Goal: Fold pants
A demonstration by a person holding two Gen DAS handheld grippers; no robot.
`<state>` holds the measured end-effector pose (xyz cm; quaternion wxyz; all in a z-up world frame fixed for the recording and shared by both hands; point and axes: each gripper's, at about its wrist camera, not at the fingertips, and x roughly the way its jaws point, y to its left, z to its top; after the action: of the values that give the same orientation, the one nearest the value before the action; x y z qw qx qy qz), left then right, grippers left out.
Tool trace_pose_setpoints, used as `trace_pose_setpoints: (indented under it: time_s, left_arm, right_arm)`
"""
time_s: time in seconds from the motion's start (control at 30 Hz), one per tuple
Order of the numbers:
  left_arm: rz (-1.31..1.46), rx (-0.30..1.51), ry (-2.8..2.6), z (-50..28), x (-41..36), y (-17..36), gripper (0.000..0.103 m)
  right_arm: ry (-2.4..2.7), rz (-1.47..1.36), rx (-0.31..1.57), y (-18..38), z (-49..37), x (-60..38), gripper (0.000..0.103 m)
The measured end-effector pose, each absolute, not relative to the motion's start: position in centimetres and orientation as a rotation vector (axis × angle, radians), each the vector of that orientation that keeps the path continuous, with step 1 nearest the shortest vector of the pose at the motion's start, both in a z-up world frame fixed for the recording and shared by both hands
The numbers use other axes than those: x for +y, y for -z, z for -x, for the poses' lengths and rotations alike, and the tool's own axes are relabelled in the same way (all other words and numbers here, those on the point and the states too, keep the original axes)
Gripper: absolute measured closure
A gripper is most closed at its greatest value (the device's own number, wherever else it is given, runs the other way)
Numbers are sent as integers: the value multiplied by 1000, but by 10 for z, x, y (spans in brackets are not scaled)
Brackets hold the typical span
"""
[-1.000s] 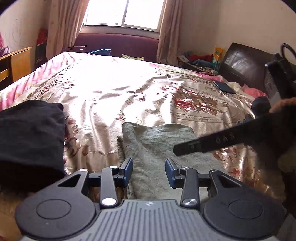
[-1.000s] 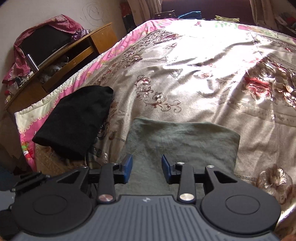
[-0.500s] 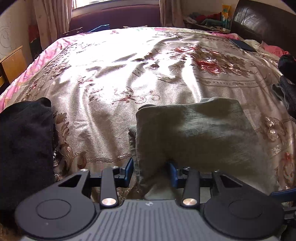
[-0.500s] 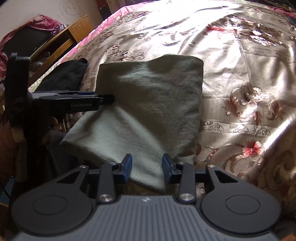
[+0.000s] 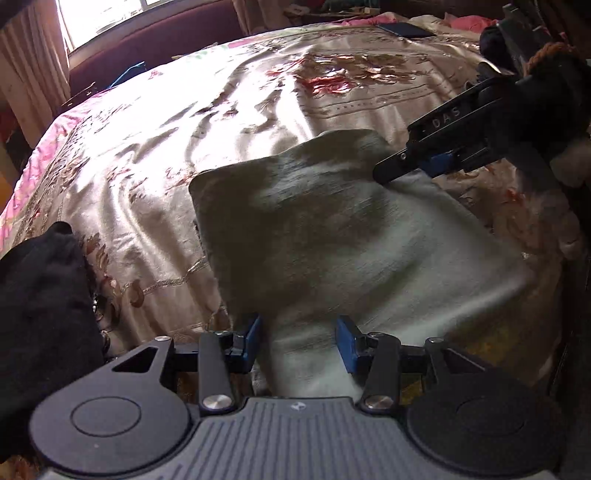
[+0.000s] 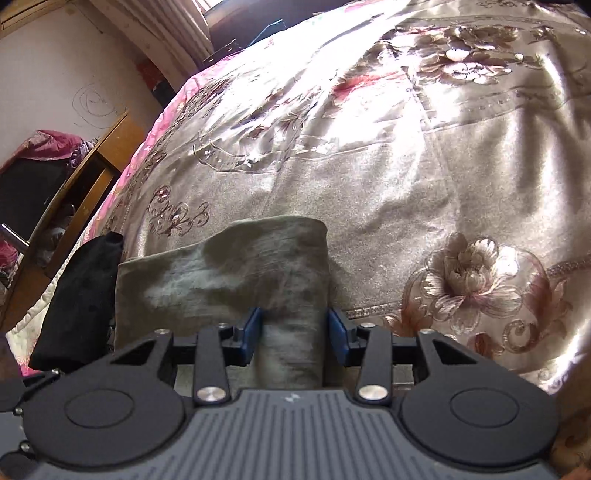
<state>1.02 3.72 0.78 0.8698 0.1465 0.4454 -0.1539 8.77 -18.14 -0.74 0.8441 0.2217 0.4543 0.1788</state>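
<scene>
Folded grey-green pants lie on the floral satin bedspread. My left gripper is low at their near edge, jaws apart, with a raised bunch of fabric between the blue pads. The right gripper comes in from the right in the left wrist view, its fingertips resting on the pants' far right part. In its own view the right gripper straddles a ridge of the pants. Its jaws are opening and the cloth fills most of the gap.
A black folded garment lies just left of the pants near the bed's edge. A wooden desk stands beyond that edge. A dark flat device rests at the bed's far side. A sleeved hand holds the right gripper.
Both grippers have dropped onto the pants and rolled. Their jaws, previously above the cloth, now have fabric between them. The right gripper has swung to the pants' right side.
</scene>
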Motion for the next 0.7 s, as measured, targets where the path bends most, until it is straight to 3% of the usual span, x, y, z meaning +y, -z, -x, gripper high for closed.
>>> trace_pose_setpoints:
  time_s: [0.27,0.37,0.43,0.5,0.7]
  left_arm:
    - [-125,871,240,-60,67,-9,46]
    - [7,930,235,-86,76,12,38]
    - [88,931,235,-90,81,15,38]
    - [88,918,253,-93,80,14,39]
    - [100,841,357,-137,47,8,46]
  right_arm:
    - [-460,-520,923,12,-93,-188,61]
    - [-469,-575,908,18,-101,-189,61]
    - [-464,-563,919,18,-108,-188,80]
    - [-467,-565,943,17,-115,-192,89]
    - [-356,-537,909,6,-134,-227,93]
